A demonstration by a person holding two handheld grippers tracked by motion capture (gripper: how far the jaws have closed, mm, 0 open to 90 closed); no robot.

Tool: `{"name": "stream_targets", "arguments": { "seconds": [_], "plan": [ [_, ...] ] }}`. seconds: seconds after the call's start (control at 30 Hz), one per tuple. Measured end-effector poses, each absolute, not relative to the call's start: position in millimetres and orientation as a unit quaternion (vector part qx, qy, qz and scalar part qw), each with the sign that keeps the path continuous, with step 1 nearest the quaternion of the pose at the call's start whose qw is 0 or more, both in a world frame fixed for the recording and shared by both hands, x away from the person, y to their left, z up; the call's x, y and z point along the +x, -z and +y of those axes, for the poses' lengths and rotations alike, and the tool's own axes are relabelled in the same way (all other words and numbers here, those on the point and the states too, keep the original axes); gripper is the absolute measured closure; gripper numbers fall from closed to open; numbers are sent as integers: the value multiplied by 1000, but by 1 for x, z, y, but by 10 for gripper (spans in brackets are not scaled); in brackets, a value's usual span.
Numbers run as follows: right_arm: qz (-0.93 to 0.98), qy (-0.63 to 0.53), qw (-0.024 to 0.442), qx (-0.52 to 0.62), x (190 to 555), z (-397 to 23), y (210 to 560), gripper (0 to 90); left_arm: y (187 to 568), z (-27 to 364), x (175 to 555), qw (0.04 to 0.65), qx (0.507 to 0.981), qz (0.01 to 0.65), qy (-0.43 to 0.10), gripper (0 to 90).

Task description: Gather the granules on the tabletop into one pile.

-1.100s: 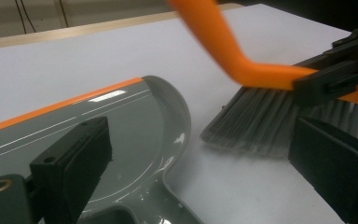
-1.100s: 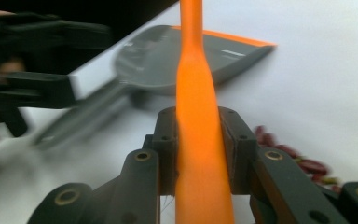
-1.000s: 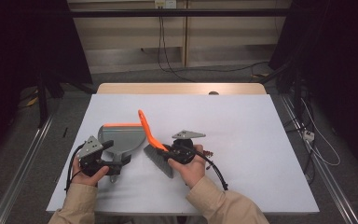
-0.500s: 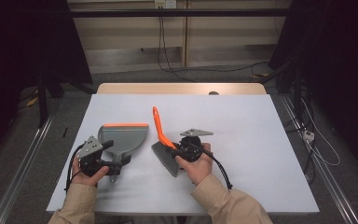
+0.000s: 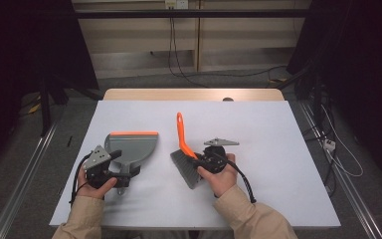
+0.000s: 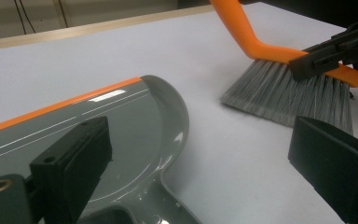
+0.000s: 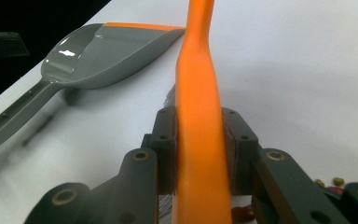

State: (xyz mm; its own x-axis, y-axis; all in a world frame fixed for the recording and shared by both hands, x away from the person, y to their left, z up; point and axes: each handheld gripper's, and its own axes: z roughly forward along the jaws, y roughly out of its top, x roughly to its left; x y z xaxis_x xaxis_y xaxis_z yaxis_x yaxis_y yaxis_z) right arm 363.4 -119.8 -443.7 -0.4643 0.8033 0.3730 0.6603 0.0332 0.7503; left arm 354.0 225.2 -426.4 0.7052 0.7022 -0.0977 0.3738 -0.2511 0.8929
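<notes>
A grey dustpan (image 5: 132, 145) with an orange lip lies flat on the white table, left of centre. My left gripper (image 5: 129, 172) is at its handle end, and in the left gripper view (image 6: 200, 168) the jaws stand wide apart with the dustpan (image 6: 121, 121) handle low between them, nearer the left jaw. A hand brush (image 5: 183, 149) with an orange handle and grey bristles (image 6: 284, 93) rests bristles-down to the right of the pan. My right gripper (image 5: 197, 160) is shut on the orange handle (image 7: 198, 93), which points away from me.
The white table (image 5: 278, 149) has open surface to the right and at the back. A few small red and green bits (image 7: 335, 182) lie on the table beside the right gripper. Dark floor and cables lie beyond the far edge.
The right gripper has carried the brush to the right, away from the dustpan, and swung its handle from leaning left to pointing away. The left gripper and dustpan have stayed put.
</notes>
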Motion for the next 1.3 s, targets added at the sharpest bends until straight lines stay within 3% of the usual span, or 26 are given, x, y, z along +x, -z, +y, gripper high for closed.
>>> {"name": "stream_targets", "arguments": {
  "seconds": [0.87, 1.3],
  "plan": [
    [687, -484, 88, 535, 358, -161, 434, 713, 427, 225, 355, 501, 775, 348, -164, 60],
    [697, -499, 69, 510, 384, -99, 424, 714, 427, 226, 356, 504, 773, 350, -161, 60]
  ]
}}
